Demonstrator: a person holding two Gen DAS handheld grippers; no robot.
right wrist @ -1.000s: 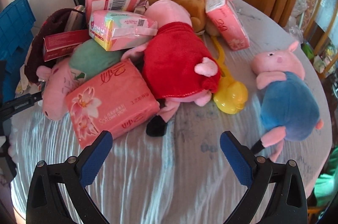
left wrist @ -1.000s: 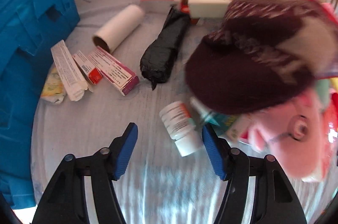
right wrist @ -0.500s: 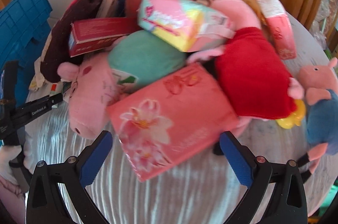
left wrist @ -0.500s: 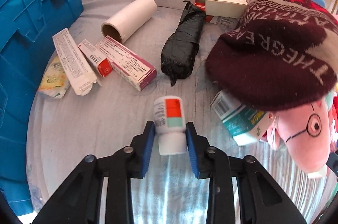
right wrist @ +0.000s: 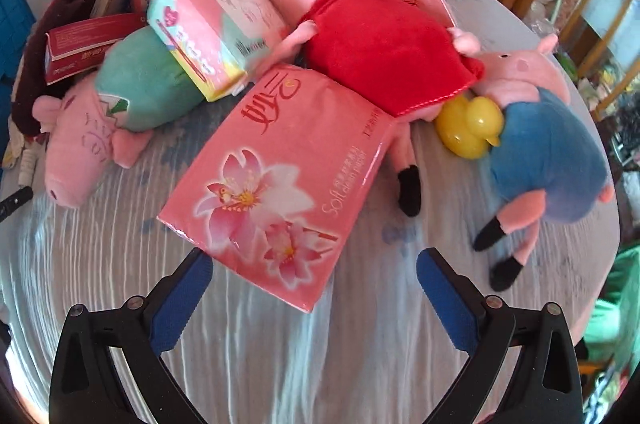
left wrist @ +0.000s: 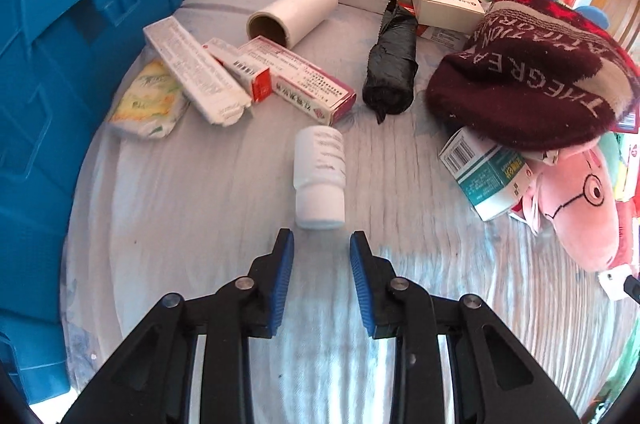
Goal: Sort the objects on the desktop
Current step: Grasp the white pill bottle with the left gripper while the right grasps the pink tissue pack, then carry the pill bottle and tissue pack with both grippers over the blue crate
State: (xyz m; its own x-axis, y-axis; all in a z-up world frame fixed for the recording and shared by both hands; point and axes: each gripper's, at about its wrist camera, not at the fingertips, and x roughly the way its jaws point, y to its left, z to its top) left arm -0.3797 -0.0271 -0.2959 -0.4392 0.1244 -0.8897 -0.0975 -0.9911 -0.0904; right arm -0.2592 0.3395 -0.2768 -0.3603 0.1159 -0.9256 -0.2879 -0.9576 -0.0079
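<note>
A white bottle [left wrist: 320,176] is lying on the striped table [left wrist: 180,224] at centre frame in the left wrist view, its cap end just above the tips of the left tongs [left wrist: 322,244]. The tongs' blue pads [left wrist: 282,264] are standing narrow with nothing between them; the bottle is lying just clear of them. Half a second ago the bottle was sitting between those pads with its red label up; now it is lying free, the printed white side showing. In the upper left a blue crate [left wrist: 60,64] is filling the frame's edge, and a maroon hat [left wrist: 532,84] is resting at right.

In the right wrist view the right tongs [right wrist: 314,272] are standing wide, and the near corner of a pink tissue pack [right wrist: 280,184] is reaching down between the pads at lower centre. A second ago the pack was lying farther up and left, clear of the tongs.
</note>
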